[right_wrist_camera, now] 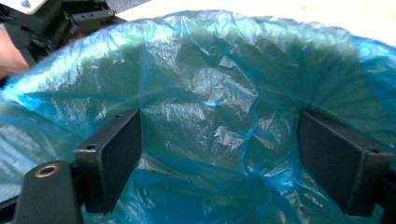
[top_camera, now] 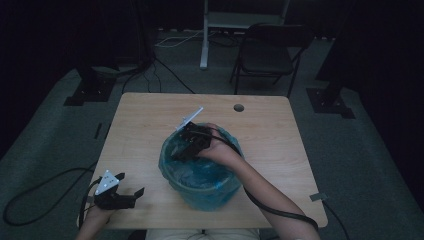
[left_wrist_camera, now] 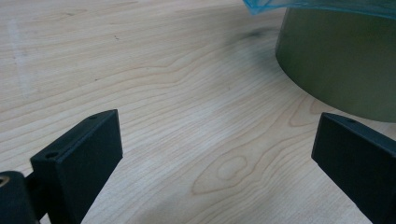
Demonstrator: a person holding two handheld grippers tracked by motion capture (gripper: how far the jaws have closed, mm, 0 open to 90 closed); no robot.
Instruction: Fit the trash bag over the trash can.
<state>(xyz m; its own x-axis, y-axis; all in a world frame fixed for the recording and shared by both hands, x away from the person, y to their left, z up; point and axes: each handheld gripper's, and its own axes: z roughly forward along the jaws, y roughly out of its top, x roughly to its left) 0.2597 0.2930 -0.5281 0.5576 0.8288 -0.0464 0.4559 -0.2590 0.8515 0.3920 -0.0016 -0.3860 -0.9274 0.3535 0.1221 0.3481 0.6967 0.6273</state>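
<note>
A round bin [top_camera: 212, 199] lined with a blue plastic bag [top_camera: 200, 176] stands in the middle of the wooden table [top_camera: 145, 115]. My right gripper [top_camera: 179, 154] reaches from the right over the bin's mouth and points down into it. Its jaws are open inside the crinkled blue bag [right_wrist_camera: 210, 102], with nothing between them [right_wrist_camera: 219, 154]. My left gripper [top_camera: 132, 183] rests near the table's front left corner, open and empty [left_wrist_camera: 217, 149], facing the bin's olive wall [left_wrist_camera: 336, 60]. The bag's edge [left_wrist_camera: 327, 5] hangs over that wall.
A cable hole [top_camera: 238, 107] sits near the table's far edge. Behind the table are a dark folding chair [top_camera: 270, 50], a white stand [top_camera: 205, 40] and black stand bases [top_camera: 90, 90]. Cables [top_camera: 35, 195] trail on the floor at left.
</note>
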